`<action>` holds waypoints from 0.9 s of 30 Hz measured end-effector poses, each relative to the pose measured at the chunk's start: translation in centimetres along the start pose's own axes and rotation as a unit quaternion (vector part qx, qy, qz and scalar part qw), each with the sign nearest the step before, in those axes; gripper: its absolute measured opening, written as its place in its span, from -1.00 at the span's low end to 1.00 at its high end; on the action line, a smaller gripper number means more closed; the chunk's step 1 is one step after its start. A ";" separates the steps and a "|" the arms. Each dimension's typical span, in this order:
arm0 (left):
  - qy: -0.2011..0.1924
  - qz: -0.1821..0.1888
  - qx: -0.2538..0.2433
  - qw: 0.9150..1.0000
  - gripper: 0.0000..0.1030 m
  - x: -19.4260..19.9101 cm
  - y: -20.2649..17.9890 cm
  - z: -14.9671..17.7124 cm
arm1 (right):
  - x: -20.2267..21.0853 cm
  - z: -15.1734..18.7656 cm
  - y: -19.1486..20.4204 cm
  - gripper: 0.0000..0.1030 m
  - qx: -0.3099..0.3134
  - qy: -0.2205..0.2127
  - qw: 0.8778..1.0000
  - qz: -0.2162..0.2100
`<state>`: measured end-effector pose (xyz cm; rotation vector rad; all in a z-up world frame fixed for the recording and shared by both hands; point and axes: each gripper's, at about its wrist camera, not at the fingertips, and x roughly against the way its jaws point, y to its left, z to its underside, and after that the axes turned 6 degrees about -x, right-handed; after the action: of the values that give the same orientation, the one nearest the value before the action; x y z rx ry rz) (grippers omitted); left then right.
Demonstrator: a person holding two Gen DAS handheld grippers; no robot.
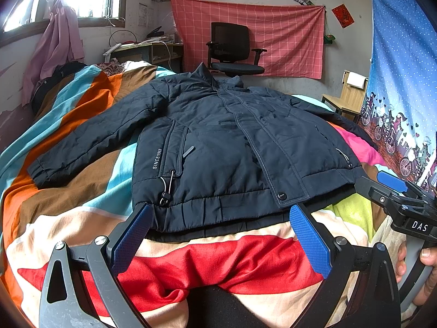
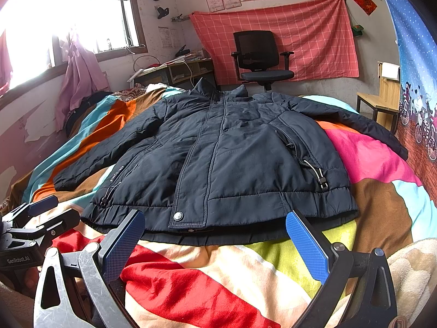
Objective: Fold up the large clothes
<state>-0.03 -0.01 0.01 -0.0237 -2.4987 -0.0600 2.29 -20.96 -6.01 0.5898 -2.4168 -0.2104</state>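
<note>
A dark navy jacket (image 1: pixel 218 147) lay flat, front up and fastened, on a bed covered by a striped blanket (image 1: pixel 232 262) of red, cream, orange, brown, teal and pink. Its collar pointed toward the far wall, its hem toward the cameras, and both sleeves were spread out to the sides. White lettering "SINCE 1968" (image 1: pixel 157 158) ran beside one pocket, and a snap button (image 2: pixel 178 216) sat at the bottom of the front placket.

The left tool (image 1: pixel 221 235) hovered just short of the hem with its blue-padded fingers spread wide, holding nothing. The right tool (image 2: pixel 215 240) was likewise wide open and empty, just before the hem — each one showed at the edge of the other's view, side by side.

Beyond the bed stood a black office chair (image 2: pixel 259 57) before a pink checked cloth (image 2: pixel 314 35) pinned to the wall. A cluttered counter (image 2: pixel 174 71) sat under the bright window (image 2: pixel 68 16), and a wooden chair (image 2: pixel 382 98) stood near a blue printed curtain (image 1: pixel 401 82). Nothing lay on the jacket or between it and the tools.
</note>
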 end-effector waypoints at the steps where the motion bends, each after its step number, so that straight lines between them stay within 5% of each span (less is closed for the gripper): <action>1: 0.000 0.000 0.000 1.000 0.92 0.0 0.0 0.0 | 0.0 0.0 0.0 1.00 0.000 0.000 1.000 0.000; 27: 0.017 0.000 0.007 1.000 0.92 -1.5 -0.4 0.7 | -0.1 0.1 0.0 1.00 -0.002 0.003 1.000 0.001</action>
<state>0.69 -0.34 -1.47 -0.0175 -2.4645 -0.0421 2.34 -20.93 -6.14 0.5866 -2.4101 -0.2119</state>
